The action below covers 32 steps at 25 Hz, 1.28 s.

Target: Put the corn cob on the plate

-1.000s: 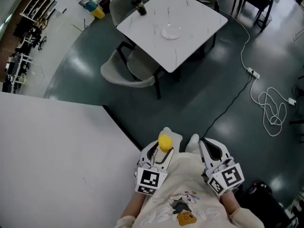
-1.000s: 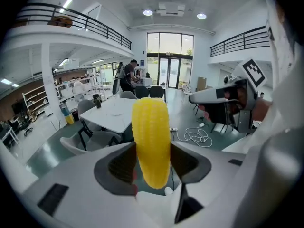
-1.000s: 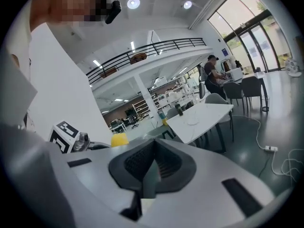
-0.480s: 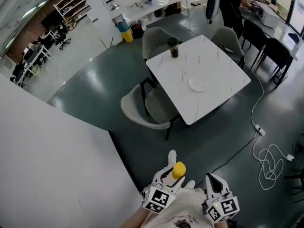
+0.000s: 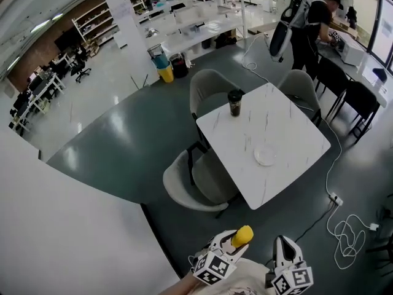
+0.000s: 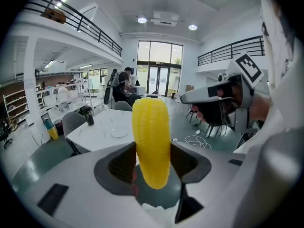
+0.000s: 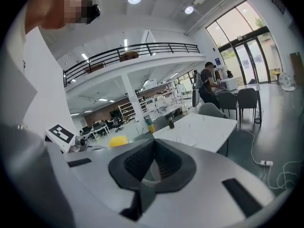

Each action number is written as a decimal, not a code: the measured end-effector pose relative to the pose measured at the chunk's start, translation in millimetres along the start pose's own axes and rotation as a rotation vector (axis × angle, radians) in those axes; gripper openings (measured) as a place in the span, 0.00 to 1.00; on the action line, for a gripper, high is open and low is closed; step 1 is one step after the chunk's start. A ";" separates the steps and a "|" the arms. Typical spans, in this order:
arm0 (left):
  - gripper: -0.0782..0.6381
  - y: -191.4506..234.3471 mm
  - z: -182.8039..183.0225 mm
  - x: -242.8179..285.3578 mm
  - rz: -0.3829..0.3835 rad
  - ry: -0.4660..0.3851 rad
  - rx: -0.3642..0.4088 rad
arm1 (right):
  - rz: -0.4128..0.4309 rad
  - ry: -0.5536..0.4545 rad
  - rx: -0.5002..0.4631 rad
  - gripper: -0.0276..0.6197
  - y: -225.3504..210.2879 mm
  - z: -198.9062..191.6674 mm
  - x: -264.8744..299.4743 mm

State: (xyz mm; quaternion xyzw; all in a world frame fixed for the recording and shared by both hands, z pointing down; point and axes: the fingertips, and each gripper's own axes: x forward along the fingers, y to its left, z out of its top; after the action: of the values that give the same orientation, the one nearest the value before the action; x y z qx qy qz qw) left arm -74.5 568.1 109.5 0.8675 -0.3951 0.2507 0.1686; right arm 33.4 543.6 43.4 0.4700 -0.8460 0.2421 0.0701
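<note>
A yellow corn cob (image 6: 151, 144) stands upright between the jaws of my left gripper (image 6: 152, 163), which is shut on it. In the head view the corn cob (image 5: 243, 234) and left gripper (image 5: 232, 243) are at the bottom edge, close to the person's body. My right gripper (image 5: 284, 246) is beside it on the right, shut with nothing held (image 7: 153, 156). The plate (image 5: 266, 156) is small and white. It lies on a white marble table (image 5: 288, 128) some way ahead, far from both grippers. In the left gripper view the plate (image 6: 118, 133) shows just left of the cob.
A dark cup (image 5: 234, 102) stands at the table's far corner. Grey chairs (image 5: 190, 183) surround the table. A white cable (image 5: 344, 238) lies on the dark floor at right. A white wall (image 5: 67, 226) fills the left. A person (image 5: 313, 23) stands at a far desk.
The head view has tilted up, so the table and plate have shifted from the top toward the middle. Both grippers have sunk to the bottom edge. The cob stays in the left gripper.
</note>
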 end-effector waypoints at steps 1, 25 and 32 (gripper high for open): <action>0.43 10.4 1.2 -0.4 -0.006 -0.005 0.002 | -0.004 -0.005 -0.003 0.05 3.6 2.8 8.1; 0.43 108.3 25.6 82.5 -0.032 0.055 -0.053 | -0.033 0.047 0.032 0.05 -58.7 36.0 126.5; 0.43 138.9 93.3 144.9 0.046 0.050 -0.039 | 0.020 0.026 -0.021 0.05 -122.1 104.9 177.8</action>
State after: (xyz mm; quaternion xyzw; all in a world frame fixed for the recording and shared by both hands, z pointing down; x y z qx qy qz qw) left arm -71.9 347.6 128.7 0.8482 -0.4154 0.2684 0.1895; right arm 48.5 304.5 55.4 0.4577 -0.8520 0.2400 0.0837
